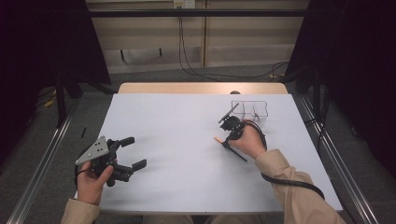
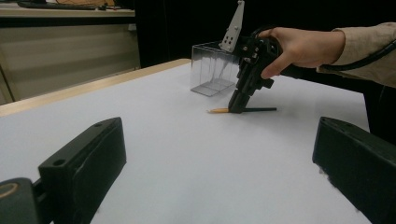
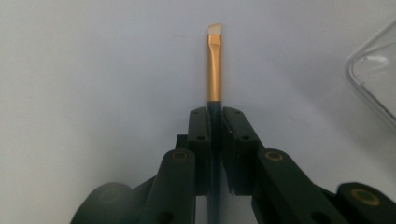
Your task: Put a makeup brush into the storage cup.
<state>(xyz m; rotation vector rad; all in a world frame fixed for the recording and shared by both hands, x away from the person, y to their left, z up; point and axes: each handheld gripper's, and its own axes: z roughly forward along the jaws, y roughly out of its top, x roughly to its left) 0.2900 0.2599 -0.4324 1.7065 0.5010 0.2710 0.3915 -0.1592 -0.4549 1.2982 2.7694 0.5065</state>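
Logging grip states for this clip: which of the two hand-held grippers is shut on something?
The right hand-held gripper, shut on the thin dark-handled brush with a gold ferrule lying on the white table. The left hand-held gripper is open, holding nothing.

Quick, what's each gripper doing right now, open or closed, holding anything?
Left gripper: open, holding nothing.
Right gripper: shut on the brush, which lies on the table.
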